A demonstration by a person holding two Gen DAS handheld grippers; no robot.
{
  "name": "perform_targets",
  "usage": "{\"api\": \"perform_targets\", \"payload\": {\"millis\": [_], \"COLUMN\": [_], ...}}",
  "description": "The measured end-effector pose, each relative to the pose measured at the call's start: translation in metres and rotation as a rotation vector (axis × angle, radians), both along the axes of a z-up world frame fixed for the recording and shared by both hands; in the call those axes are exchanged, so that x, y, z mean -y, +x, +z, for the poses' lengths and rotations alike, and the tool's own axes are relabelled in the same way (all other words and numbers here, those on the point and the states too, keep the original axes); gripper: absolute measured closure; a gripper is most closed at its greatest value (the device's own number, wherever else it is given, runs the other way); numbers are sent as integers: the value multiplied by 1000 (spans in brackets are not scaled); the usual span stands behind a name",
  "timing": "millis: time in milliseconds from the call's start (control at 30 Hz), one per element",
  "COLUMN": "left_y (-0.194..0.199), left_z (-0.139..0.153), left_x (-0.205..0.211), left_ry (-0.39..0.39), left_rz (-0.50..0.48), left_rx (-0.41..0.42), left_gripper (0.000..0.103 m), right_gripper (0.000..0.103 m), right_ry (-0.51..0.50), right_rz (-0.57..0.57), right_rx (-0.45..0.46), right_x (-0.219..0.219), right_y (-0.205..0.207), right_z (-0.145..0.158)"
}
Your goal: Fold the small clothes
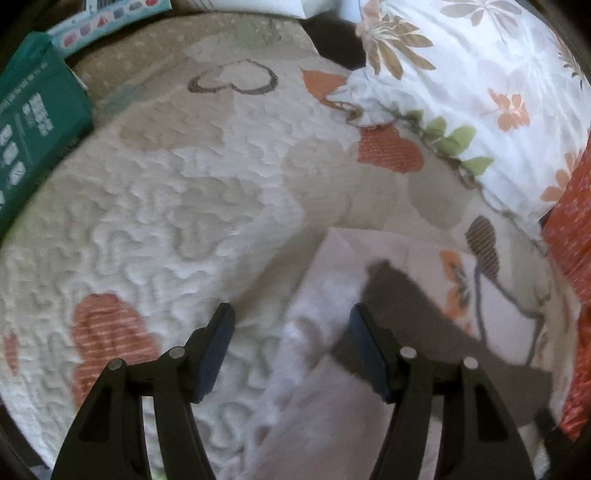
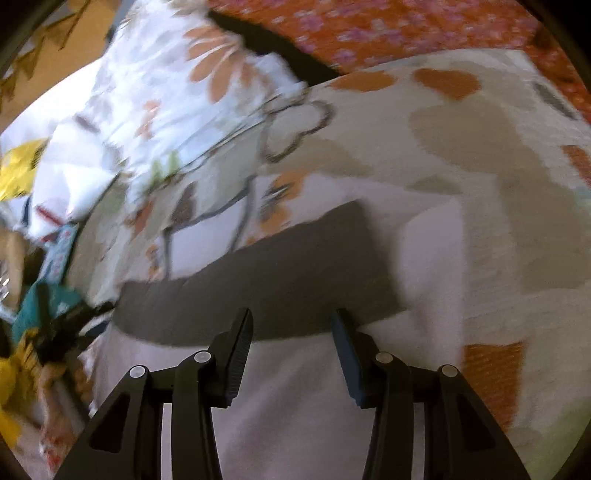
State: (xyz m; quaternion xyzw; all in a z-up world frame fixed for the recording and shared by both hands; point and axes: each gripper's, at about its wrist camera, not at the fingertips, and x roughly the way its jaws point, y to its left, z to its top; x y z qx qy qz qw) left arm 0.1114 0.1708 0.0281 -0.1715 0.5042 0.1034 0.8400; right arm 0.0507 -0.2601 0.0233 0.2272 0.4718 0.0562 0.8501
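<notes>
A small white garment [image 1: 332,417] with a grey panel [image 1: 413,321] and an orange-and-grey print lies flat on the quilted bedspread [image 1: 166,229]. My left gripper [image 1: 291,317] is open and empty, hovering over the garment's left edge. In the right wrist view the same garment [image 2: 295,406] lies below, its grey panel [image 2: 280,280] across the middle. My right gripper [image 2: 291,321] is open and empty, just above the white cloth near the grey panel's lower edge. That view is motion-blurred.
A floral pillow [image 1: 480,85] lies at the far right, also in the right wrist view [image 2: 177,96]. A green box [image 1: 33,129] sits at the left edge. An orange patterned cloth [image 1: 572,258] borders the right side and shows in the right wrist view [image 2: 406,29].
</notes>
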Motion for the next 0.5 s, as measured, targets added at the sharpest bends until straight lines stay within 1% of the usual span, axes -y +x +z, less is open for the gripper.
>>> {"api": "perform_targets", "payload": {"millis": [67, 100, 167, 233, 367, 500], "left_y": [-7, -12, -24, -35, -61, -89], "left_z": [3, 8, 15, 24, 33, 37], "left_x": [-6, -10, -13, -13, -9, 0], "left_ry": [-4, -10, -7, -3, -11, -43], "left_rz": [-8, -13, -22, -34, -66, -113], "left_rx": [0, 11, 38, 61, 81, 84], "left_gripper": [39, 39, 39, 39, 39, 38], "right_gripper": [54, 54, 51, 50, 48, 48], "right_ry": [-22, -13, 12, 20, 27, 32], "right_rz": [-63, -94, -137, -179, -201, -161], "right_rx": [-10, -18, -28, -21, 3, -19], "right_x": [15, 24, 38, 52, 65, 62], "right_y": [-2, -4, -10, -21, -43, -70], "right_z": [4, 6, 12, 20, 34, 31]}}
